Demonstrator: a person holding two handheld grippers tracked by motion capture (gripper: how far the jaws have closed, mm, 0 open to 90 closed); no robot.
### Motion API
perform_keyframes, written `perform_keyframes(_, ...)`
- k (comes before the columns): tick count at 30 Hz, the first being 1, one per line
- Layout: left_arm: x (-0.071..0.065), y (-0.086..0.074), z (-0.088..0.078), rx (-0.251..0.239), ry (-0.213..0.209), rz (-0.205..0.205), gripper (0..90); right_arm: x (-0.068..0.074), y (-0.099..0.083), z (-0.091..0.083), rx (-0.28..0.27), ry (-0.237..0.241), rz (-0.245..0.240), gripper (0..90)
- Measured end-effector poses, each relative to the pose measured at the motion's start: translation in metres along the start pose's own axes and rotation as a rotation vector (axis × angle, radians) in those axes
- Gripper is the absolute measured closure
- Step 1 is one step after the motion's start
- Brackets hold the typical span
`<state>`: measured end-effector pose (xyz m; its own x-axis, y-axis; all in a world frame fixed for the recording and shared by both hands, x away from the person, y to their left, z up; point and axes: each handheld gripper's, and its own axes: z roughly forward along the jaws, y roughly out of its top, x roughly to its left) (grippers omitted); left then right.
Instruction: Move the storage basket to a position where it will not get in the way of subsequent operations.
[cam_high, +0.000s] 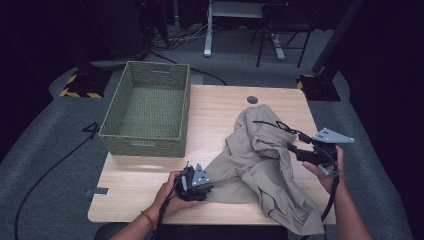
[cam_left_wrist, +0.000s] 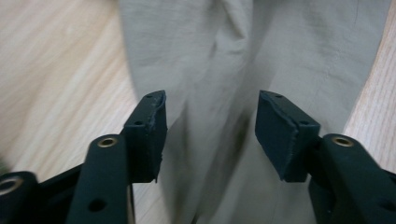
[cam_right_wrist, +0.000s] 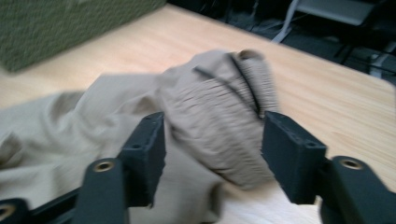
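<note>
A crumpled khaki garment (cam_high: 260, 155) lies on the right half of the wooden table (cam_high: 215, 107), one end hanging over the front edge. My left gripper (cam_high: 210, 186) rests low at the garment's left corner; in the left gripper view its jaws (cam_left_wrist: 210, 121) stand open over the cloth (cam_left_wrist: 210, 56), pads clear of it. My right gripper (cam_high: 295, 150) hovers at the garment's right side. In the right gripper view the right gripper (cam_right_wrist: 212, 140) is open, and the gathered elastic waistband (cam_right_wrist: 219, 107) with a black drawstring (cam_right_wrist: 243, 79) bulges between and beyond the jaws.
A green woven basket (cam_high: 145, 140) stands on the table's left half, seen also as a green wall (cam_right_wrist: 60, 28) in the right gripper view. A dark round grommet (cam_high: 252, 99) sits near the table's far edge. Cables and furniture legs lie on the floor behind.
</note>
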<state>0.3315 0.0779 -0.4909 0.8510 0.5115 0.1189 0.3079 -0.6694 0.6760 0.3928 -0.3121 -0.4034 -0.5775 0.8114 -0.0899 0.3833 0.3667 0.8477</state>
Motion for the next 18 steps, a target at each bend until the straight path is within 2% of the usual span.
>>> perform_keyframes(2,-0.001,0.003,0.006,0.017,-0.024,-0.003,47.2,0.011,0.002,0.010,0.044,0.030,-0.040,34.3)
perform_keyframes(4,-0.002,0.005,0.009,0.009,-0.050,-0.025,48.9,0.019,0.000,0.022,0.070,0.056,-0.054,31.2)
perform_keyframes(7,-0.007,0.007,0.011,0.007,-0.100,-0.016,50.1,0.020,-0.007,0.045,0.145,0.111,-0.045,25.1)
perform_keyframes(9,-0.014,0.009,0.012,0.007,-0.147,0.002,53.3,0.017,-0.012,0.058,0.202,0.099,-0.032,23.5)
perform_keyframes(11,-0.022,0.011,0.013,0.004,-0.176,0.019,53.3,0.013,-0.018,0.070,0.258,0.086,-0.030,23.7)
perform_keyframes(13,-0.032,0.014,0.014,0.005,-0.198,0.042,53.3,0.009,-0.024,0.080,0.298,0.085,-0.012,31.4)
perform_keyframes(14,-0.035,0.015,0.014,0.007,-0.209,0.052,53.3,0.008,-0.026,0.085,0.323,0.101,-0.010,34.3)
perform_keyframes(15,-0.039,0.016,0.014,0.003,-0.219,0.057,53.1,0.008,-0.027,0.088,0.326,0.098,-0.012,37.2)
perform_keyframes(18,-0.050,0.018,0.015,0.006,-0.249,0.086,52.0,0.006,-0.029,0.094,0.335,0.113,-0.022,53.7)
